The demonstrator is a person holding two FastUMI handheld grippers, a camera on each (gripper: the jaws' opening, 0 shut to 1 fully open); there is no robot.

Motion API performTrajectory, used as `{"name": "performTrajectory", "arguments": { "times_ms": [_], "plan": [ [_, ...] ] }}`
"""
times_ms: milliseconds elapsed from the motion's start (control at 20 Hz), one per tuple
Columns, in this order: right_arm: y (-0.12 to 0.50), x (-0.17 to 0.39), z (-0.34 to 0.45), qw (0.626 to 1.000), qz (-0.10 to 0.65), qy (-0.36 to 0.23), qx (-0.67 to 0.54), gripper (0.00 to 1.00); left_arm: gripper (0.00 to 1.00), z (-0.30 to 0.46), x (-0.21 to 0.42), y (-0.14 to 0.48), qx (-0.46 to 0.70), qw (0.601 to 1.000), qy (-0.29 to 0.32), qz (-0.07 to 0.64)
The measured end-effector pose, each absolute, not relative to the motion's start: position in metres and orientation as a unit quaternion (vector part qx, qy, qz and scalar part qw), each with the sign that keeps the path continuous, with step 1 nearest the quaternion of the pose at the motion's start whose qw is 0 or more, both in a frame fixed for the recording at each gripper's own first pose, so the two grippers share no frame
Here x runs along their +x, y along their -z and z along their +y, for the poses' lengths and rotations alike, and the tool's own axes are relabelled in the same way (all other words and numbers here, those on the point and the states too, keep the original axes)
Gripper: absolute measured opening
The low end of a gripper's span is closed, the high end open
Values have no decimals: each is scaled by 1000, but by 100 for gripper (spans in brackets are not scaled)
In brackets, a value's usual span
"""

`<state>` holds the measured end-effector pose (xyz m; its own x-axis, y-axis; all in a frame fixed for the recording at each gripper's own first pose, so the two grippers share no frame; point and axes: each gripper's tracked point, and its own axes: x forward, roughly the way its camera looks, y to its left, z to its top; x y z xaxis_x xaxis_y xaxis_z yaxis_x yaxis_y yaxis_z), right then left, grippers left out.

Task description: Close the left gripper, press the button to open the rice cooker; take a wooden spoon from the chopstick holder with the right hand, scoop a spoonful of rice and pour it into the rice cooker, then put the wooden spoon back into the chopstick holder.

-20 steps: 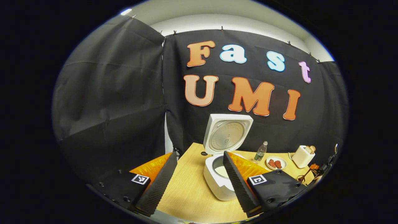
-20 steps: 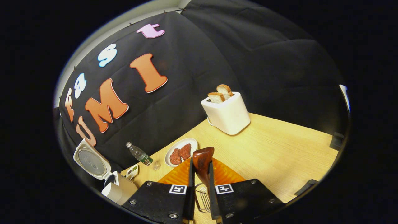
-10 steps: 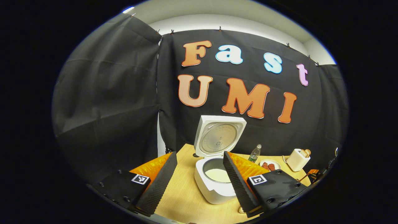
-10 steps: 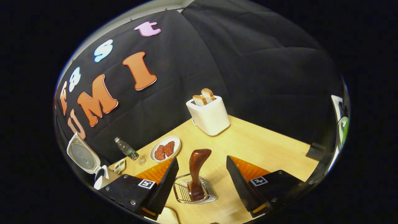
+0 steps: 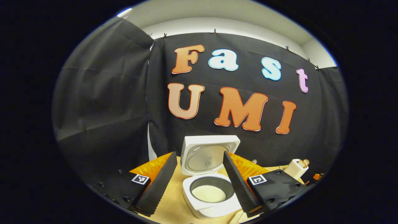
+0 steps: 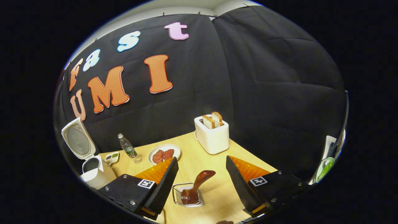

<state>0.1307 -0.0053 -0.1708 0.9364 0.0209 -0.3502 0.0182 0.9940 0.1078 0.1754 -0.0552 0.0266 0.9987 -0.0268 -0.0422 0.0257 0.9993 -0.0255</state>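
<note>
Leaning in the chopstick holder on the surface, the wooden spoon sits between the right tongs, spread apart, while the left tongs, also apart, face the open rice cooker.

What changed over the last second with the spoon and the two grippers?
The right gripper let go of the wooden spoon, opened its fingers and drew back; the spoon now leans in the chopstick holder. The left gripper stayed open and swung to frame the rice cooker between its fingers. The cooker's lid is up as before, with rice in the pot; toaster and plate unmoved.
</note>
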Motion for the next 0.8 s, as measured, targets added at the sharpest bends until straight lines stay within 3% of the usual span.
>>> {"name": "performTrajectory", "arguments": {
  "times_ms": [450,800],
  "plan": [
    [151,130,-12,982,167,19,86,95,100,-95,315,-71,5,999,26,28],
    [77,124,-31,993,108,44,32,94,100,-94,390,-24,28,995,13,96]
  ]
}}
